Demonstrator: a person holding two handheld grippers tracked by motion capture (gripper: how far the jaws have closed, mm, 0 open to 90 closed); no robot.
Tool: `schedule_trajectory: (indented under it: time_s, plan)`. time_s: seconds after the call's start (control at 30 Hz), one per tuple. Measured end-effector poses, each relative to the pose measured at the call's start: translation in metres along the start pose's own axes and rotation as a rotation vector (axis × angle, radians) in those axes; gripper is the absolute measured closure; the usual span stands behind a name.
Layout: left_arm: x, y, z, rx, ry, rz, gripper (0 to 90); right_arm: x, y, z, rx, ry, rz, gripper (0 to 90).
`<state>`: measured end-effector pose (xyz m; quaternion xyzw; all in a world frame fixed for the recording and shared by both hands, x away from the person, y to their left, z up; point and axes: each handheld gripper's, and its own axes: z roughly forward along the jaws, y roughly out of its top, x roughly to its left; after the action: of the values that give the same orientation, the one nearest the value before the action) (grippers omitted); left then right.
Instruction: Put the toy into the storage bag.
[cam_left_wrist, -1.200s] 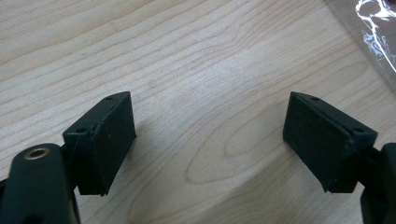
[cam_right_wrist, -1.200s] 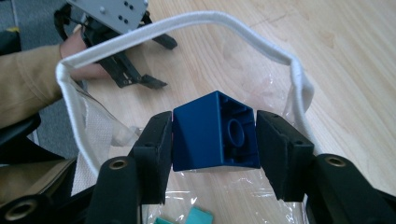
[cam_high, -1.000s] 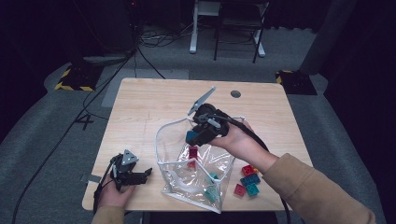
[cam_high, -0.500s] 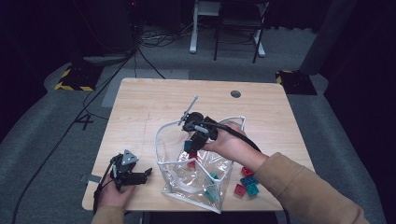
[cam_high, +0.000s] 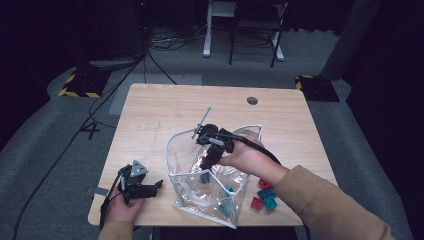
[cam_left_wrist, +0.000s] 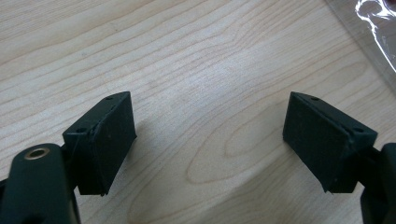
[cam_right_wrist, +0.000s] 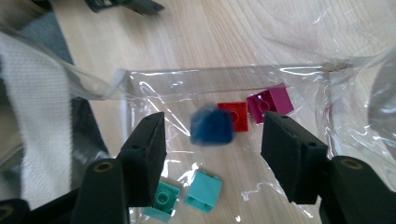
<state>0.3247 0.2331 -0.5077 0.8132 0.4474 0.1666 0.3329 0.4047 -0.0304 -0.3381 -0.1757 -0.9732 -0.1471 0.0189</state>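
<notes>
Inside the clear bag (cam_high: 210, 192) lie red, magenta, teal bricks, blurred blue brick (cam_right_wrist: 212, 127) between just-opened right gripper (cam_right_wrist: 212, 158) jaws; left gripper (cam_left_wrist: 208, 140) at 8 o'clock, spread, empty.

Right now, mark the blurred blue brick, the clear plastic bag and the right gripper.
Blurred dark blue toy brick (cam_right_wrist: 212, 127), right gripper view: middle of its body.
Clear plastic bag with white rim (cam_high: 172, 162), high view: left rim.
Right gripper (cam_right_wrist: 212, 158), right gripper view: midway between its fingers.

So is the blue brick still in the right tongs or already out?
Out. In the right gripper view the blue brick shows blurred between the open right tongs, touching neither pad, above the bricks lying in the clear bag.
</notes>
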Motion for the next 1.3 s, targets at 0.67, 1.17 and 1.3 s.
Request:
schedule_trajectory:
  time_s: [0.67,1.17,1.3]
  plan:
    - [0.0,0.0,0.0,0.001,-0.001,0.001,17.4,-0.007,-0.081,-0.081,-0.305,-0.015,0.053,40.4]
    - [0.0,0.0,0.0,0.001,-0.004,-0.007,17.3,-0.012,-0.16,-0.106,-0.459,-0.084,0.129,41.5]
    - [0.0,0.0,0.0,0.001,-0.004,-0.007,17.3,-0.017,-0.18,-0.106,-0.484,-0.098,0.161,41.6]
